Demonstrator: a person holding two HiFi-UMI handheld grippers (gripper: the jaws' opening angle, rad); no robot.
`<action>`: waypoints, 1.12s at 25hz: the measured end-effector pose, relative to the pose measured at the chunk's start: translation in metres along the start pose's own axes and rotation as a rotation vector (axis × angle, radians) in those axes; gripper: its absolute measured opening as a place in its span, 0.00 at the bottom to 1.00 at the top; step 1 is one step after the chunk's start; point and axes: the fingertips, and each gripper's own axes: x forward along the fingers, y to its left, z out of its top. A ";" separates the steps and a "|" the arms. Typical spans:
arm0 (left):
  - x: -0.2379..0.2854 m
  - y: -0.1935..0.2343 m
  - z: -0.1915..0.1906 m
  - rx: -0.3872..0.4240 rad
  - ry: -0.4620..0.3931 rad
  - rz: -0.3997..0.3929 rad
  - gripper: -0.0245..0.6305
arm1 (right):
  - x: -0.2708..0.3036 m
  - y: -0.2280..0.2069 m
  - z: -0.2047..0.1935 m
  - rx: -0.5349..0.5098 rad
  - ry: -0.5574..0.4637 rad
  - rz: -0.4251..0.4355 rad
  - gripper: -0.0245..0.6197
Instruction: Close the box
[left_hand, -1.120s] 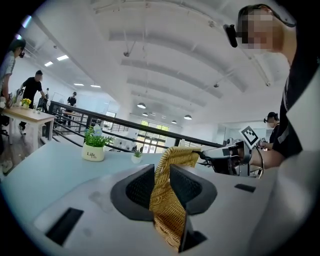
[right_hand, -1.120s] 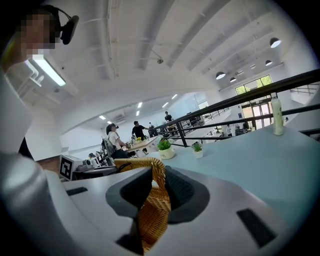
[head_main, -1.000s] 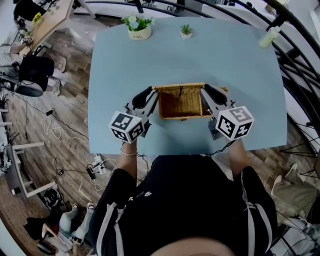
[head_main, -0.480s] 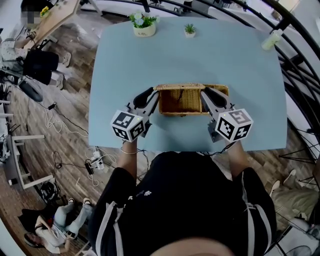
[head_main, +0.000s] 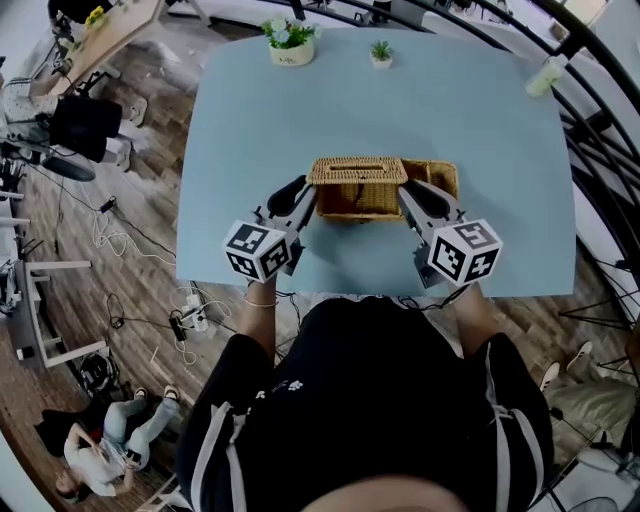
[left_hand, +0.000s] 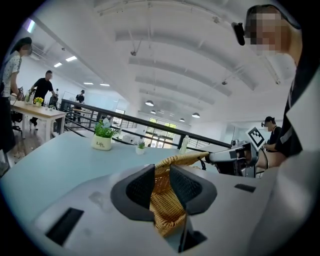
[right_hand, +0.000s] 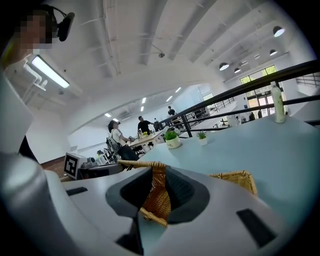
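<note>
Pale blue table (head_main: 250, 120) fills the head view, and the wicker box (head_main: 440, 178) sits mid-table. Its wicker lid (head_main: 357, 171) is over the box, between the left gripper (head_main: 310, 192) and the right gripper (head_main: 404, 192). Left gripper view: jaws pinched on the lid's woven end. Right gripper view: jaws clamped on the lid's other end, box rim just beyond.

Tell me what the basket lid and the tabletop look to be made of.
The lid seems woven wicker or rattan, tan and matte: its strand weave shows. The tabletop is smooth pale blue, probably laminate or painted board by its flat even colour; its core is hidden.
</note>
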 end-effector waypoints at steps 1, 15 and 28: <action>-0.001 -0.001 -0.002 -0.005 0.002 0.001 0.17 | -0.001 0.000 -0.002 0.001 0.004 0.001 0.16; -0.010 -0.010 -0.028 -0.049 0.034 0.028 0.17 | -0.008 0.002 -0.029 0.033 0.038 0.014 0.16; -0.015 -0.009 -0.046 -0.084 0.065 0.051 0.17 | -0.009 -0.001 -0.047 0.051 0.073 0.000 0.16</action>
